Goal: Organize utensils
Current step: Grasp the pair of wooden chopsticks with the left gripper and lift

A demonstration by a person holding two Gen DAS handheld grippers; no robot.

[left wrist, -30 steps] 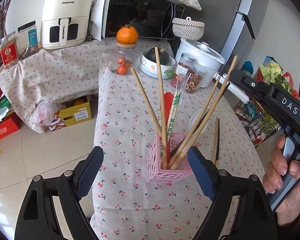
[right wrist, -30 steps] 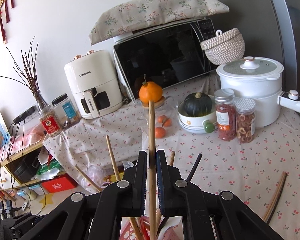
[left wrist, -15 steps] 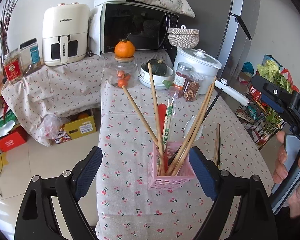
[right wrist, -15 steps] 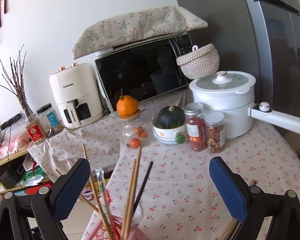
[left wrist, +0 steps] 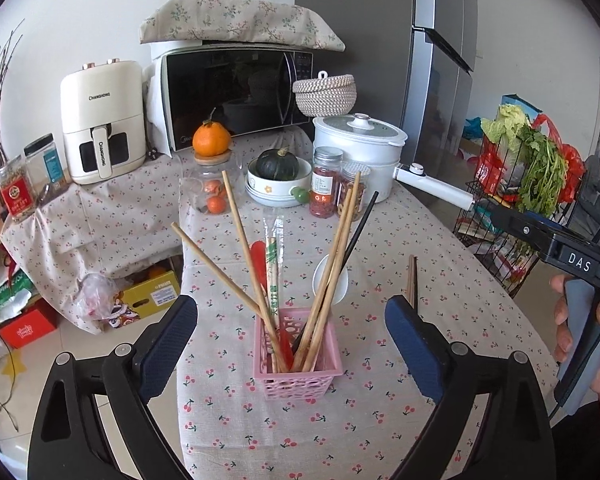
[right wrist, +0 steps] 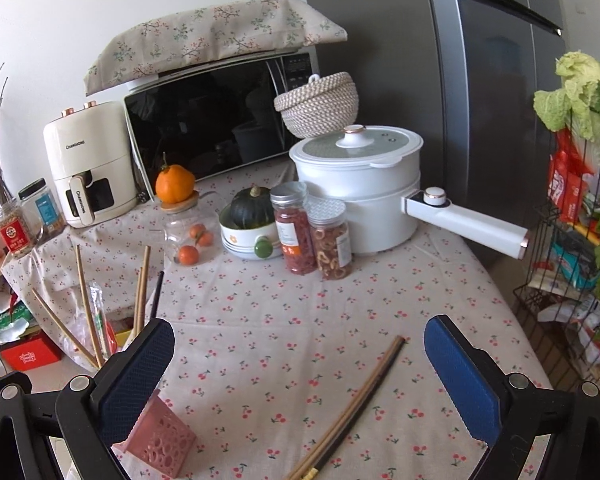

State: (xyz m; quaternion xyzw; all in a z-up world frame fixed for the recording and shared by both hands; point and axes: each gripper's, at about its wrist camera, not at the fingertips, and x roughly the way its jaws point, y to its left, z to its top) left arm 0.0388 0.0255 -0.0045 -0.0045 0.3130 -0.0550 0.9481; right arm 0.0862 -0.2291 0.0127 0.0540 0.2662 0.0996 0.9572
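A pink basket (left wrist: 298, 364) stands on the cherry-print tablecloth (left wrist: 380, 420) and holds several wooden chopsticks (left wrist: 328, 280), a black one, a wrapped pair (left wrist: 273, 264) and a red spoon (left wrist: 258, 256). My left gripper (left wrist: 290, 314) hovers before it, its jaws still opening wide and touching nothing. A white spoon (left wrist: 332, 280) lies behind the basket. My right gripper (right wrist: 298, 330) is open and empty above a loose pair of dark-tipped chopsticks (right wrist: 360, 396) lying on the cloth. In the right wrist view the basket (right wrist: 160, 436) shows low on the left, partly behind a finger.
At the table's back stand a white pot (right wrist: 360, 188) with a long handle, two snack jars (right wrist: 296, 232), a bowl with a green squash (right wrist: 248, 224) and a glass jar topped by an orange (right wrist: 176, 188). A wire rack of vegetables (right wrist: 572, 240) flanks the right edge.
My right gripper opened and let go of a wooden chopstick, which now stands in the basket, then swung right over the loose pair. My left gripper drew back and rose slightly.
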